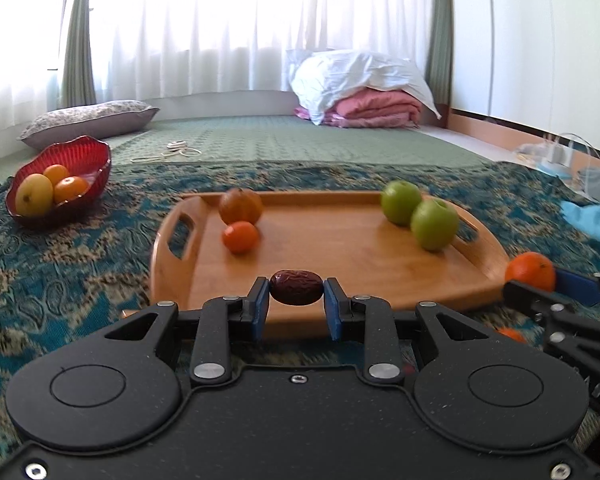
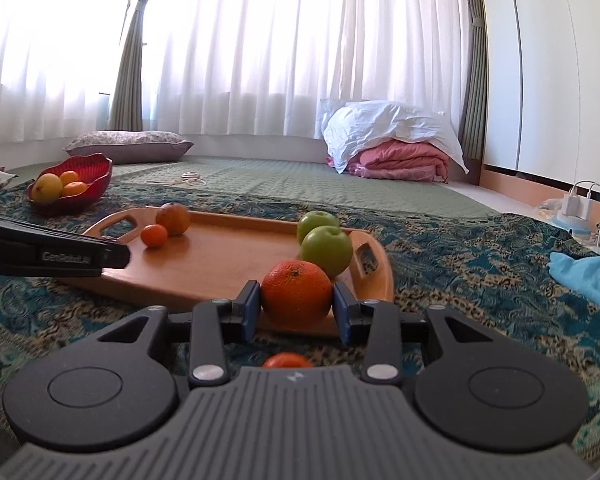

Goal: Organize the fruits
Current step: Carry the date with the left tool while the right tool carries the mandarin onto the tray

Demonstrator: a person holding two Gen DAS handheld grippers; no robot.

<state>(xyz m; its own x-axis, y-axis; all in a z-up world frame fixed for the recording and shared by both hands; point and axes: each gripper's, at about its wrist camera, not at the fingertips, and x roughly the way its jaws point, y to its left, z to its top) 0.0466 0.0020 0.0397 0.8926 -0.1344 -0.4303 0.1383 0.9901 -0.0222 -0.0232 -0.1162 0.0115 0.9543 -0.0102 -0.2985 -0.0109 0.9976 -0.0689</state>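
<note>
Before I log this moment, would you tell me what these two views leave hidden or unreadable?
- Small orange fruit on the blanket: right wrist view, mostly hidden behind the right gripper body.
- Underside of the date in the left gripper: left wrist view, so tray contact is unclear.
- Red bowl: its wall hides any lower fruit.

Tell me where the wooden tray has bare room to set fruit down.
The tray is bare across its middle and near edge, between the small orange with the brownish fruit on its left and the two green apples on its right. The far corners are crowded.
</note>
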